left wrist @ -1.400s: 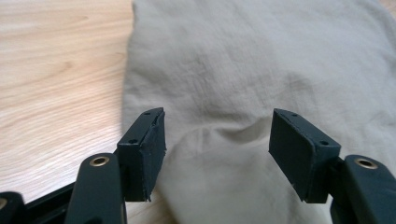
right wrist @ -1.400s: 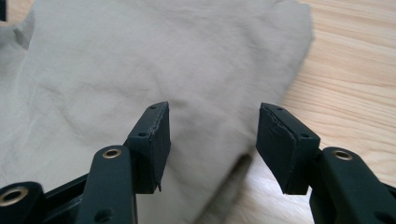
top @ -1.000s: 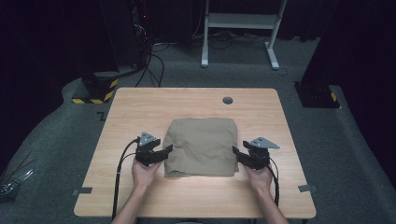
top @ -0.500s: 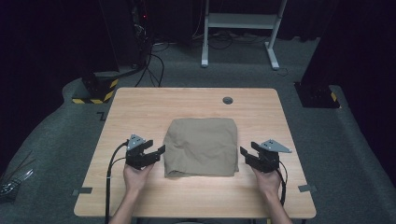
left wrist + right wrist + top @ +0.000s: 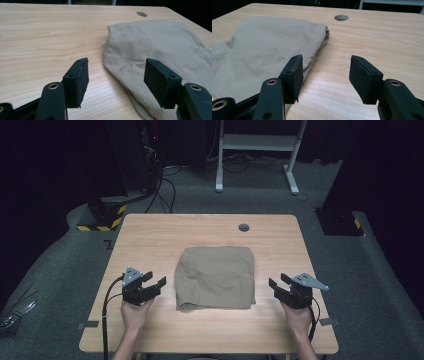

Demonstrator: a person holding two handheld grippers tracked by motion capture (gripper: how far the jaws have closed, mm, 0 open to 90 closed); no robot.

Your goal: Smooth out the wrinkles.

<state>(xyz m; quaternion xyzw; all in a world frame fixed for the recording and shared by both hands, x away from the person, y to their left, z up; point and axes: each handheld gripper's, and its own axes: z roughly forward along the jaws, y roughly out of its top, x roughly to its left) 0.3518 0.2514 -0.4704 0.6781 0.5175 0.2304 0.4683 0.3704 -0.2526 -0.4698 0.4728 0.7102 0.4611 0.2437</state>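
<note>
Dark floor and cabling are lying behind the wooden table [image 5: 150, 235], which has a round grommet hole [image 5: 243, 227] near its far edge. I am watching a folded tan cloth [image 5: 215, 277] lying flat near the middle of the tabletop, with its near edge slightly rumpled.

I am seeing the left gripper [image 5: 156, 283] hovering just to the left of the cloth, apart from it, with a hand gripping its body from below. Its jaws are standing wide apart and nothing is sitting between them. In the left gripper view, the cloth [image 5: 160, 50] is lying ahead and to the right of the left gripper [image 5: 120, 80], and bare wood is showing in the gap between the pads.

I am seeing the right gripper [image 5: 277, 282] hovering to the right of the cloth, also clear of it, with a grey plate on top. Its jaws are likewise spread and empty. In the right gripper view, the cloth [image 5: 267, 50] is lying ahead and to the left of the right gripper [image 5: 325, 77], with its folded corner pointing toward the hole [image 5: 341, 17].

Neither tool is touching the fabric.
</note>
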